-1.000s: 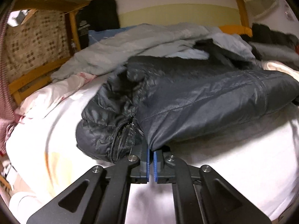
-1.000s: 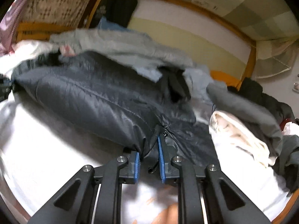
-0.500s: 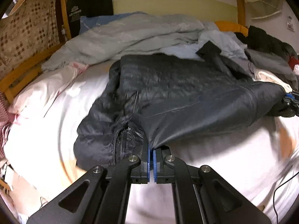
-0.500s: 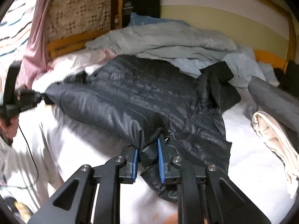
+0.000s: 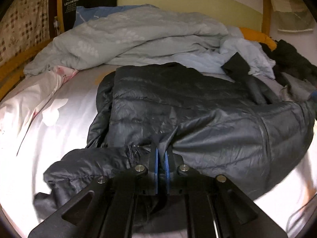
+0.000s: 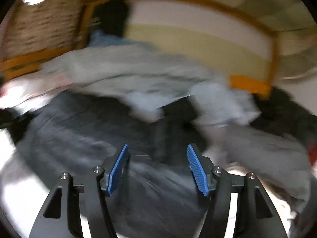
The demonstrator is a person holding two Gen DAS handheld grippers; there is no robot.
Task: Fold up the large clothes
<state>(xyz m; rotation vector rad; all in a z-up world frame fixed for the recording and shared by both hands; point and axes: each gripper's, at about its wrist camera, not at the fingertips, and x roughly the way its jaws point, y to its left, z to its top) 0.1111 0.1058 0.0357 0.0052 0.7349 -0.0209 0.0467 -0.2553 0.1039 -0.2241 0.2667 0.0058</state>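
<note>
A dark quilted jacket (image 5: pixel 198 107) lies across the white bed sheet (image 5: pixel 69 123), its near edge folded up over itself. My left gripper (image 5: pixel 160 148) pinches that near edge beside the zipper. Its blue pads (image 5: pixel 156 158) stand a sliver apart and the jaws are opening, with fabric still caught between them. In the blurred right wrist view the same jacket (image 6: pixel 89 130) spreads below my right gripper (image 6: pixel 157 148). That gripper's jaws are opening wide and nothing is between its pads (image 6: pixel 116 168).
A crumpled grey quilt (image 5: pixel 138 39) fills the back of the bed. White-pink floral bedding (image 5: pixel 39 91) lies at the left. Dark clothes (image 5: pixel 287 59) and an orange item (image 5: pixel 255 34) pile at the right. The wooden bed frame (image 5: pixel 266 13) and a black bag (image 5: pixel 89 0) border the bed.
The right gripper let go of the jacket's hem, opened wide and lifted away. The left gripper carried its edge forward over the jacket, and its pads parted slightly.
</note>
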